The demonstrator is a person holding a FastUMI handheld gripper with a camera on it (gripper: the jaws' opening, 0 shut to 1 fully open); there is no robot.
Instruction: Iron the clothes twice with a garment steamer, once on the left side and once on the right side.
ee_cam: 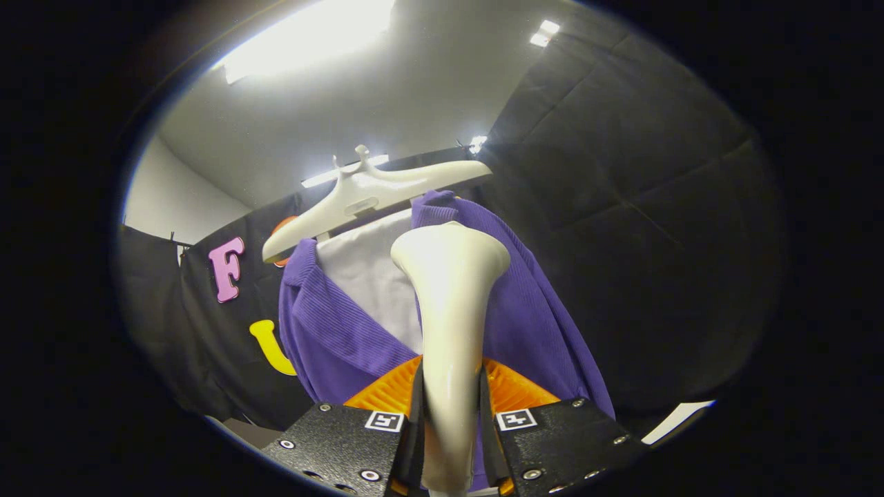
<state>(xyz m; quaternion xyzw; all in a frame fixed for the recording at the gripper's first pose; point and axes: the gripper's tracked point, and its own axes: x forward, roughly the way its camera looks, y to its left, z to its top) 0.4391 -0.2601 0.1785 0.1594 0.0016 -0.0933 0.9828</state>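
My gripper (450, 407) is shut on the cream handle of the garment steamer (450, 304), which rises straight up between the fingers. Its flared head sits against the right front panel of a purple ribbed cardigan (532, 324), just below the collar. The cardigan hangs open on a cream plastic hanger (366, 197) with a white inner layer (366, 269) showing between its two front panels. The left panel (331, 338) lies to the left of the steamer, apart from it. The lower part of the garment is hidden behind my fingers.
Black quilted booth cloth (635, 241) stands close behind and to the right of the garment. A white wall (173, 203) shows at the far left, and bright ceiling lights (311, 41) are overhead.
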